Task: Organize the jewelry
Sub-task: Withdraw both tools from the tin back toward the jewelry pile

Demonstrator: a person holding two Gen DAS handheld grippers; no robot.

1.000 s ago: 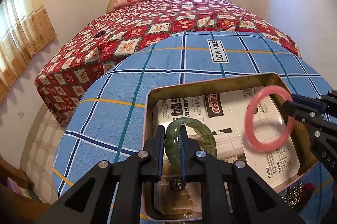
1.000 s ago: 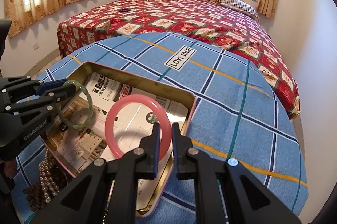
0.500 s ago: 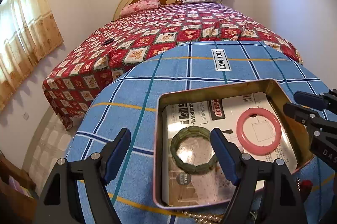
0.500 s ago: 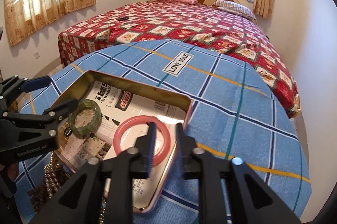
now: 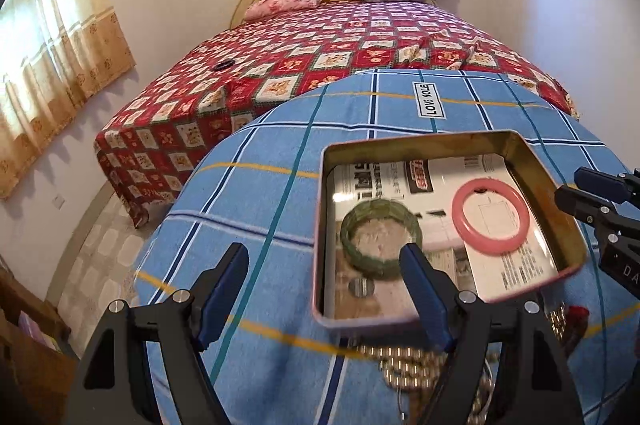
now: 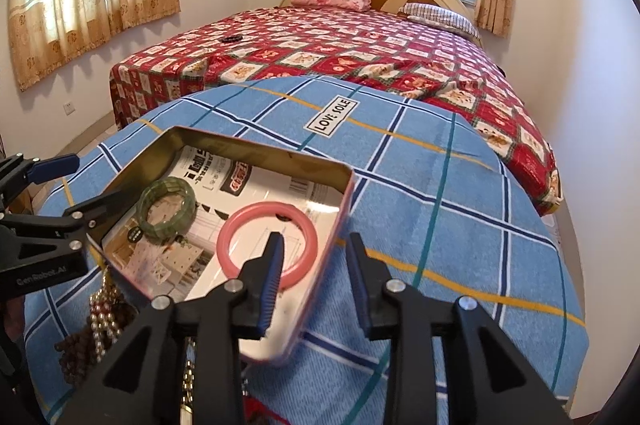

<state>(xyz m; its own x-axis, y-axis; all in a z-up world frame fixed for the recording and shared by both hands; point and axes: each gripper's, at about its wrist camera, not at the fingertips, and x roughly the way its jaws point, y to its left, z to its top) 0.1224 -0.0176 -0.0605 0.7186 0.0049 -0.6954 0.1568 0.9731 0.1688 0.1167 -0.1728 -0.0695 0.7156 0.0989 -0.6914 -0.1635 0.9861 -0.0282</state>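
Two bangles lying flat inside the open tin point(image 5: 536, 165), on the printed paper lining it: green bangle point(image 5: 380, 239) toward 9 o'clock of the tin in the left wrist view, pink bangle point(image 5: 491, 213) toward 3 o'clock, well apart and not overlapping. Laid side by side that way, probably so each stays easy to pick out and neither scuffs the other.

Left hand-held gripper point(image 5: 324, 291) spread wide, nothing between the blue pads; right-side finger crossing the near rim of the green bangle in the picture, contact impossible to tell. Right hand-held gripper point(image 6: 314, 277) with jaws parting, moderately spread, empty; left-side finger hanging over the pink bangle's near edge, right-side finger out over the blue checked cloth point(image 6: 440, 205) beyond the tin's wall. Both pointed downward at a slant toward the tin, which suits a drop-off from above the rim.

More jewelry left outside the tin at 6 o'clock, on the cloth covering the tabletop: pearl strand point(image 6: 102, 313) and dark beads point(image 6: 80, 341) in a heap just beside the tin's near wall. Probably next in line, given free floor still showing in the tin. Loose strands likely to trail and snag on the rim if pinched at one end only.
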